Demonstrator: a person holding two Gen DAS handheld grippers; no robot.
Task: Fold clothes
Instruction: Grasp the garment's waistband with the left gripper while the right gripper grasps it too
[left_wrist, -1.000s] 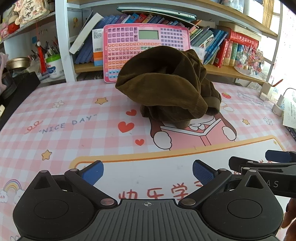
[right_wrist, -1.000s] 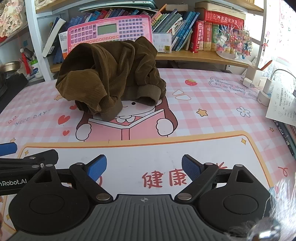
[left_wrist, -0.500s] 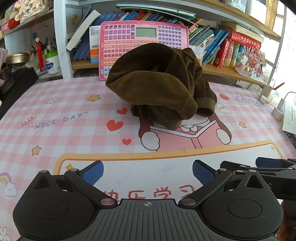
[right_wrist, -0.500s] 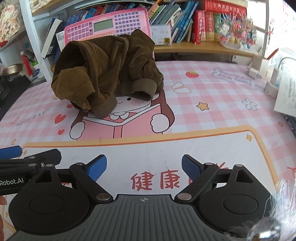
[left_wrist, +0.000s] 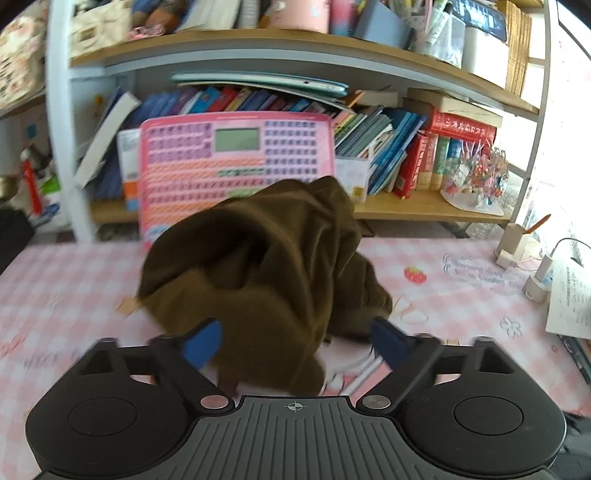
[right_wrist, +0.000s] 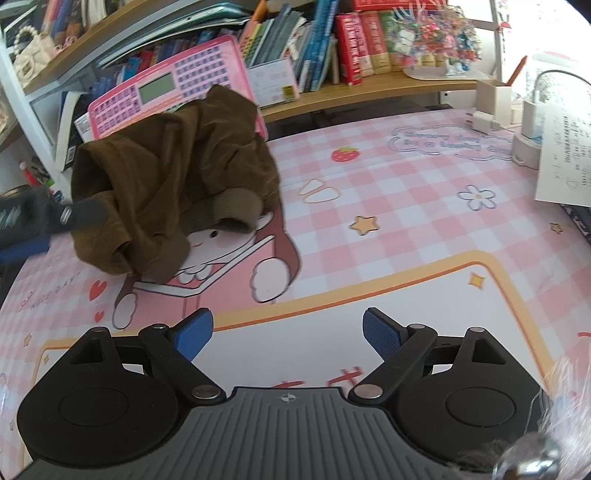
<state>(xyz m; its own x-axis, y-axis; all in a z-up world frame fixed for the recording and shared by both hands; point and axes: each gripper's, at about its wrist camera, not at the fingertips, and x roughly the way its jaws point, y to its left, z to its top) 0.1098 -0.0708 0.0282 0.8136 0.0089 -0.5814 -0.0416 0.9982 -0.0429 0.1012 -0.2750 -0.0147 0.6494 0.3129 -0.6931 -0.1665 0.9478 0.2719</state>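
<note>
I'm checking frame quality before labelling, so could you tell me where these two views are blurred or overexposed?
Left wrist view: motion blur smears the brown garment, the checked mat and the shelves; the right edge is washed out by daylight. Right wrist view: mostly sharp, though the left gripper entering at the left edge is blurred, and fisheye bends the shelves.
</note>
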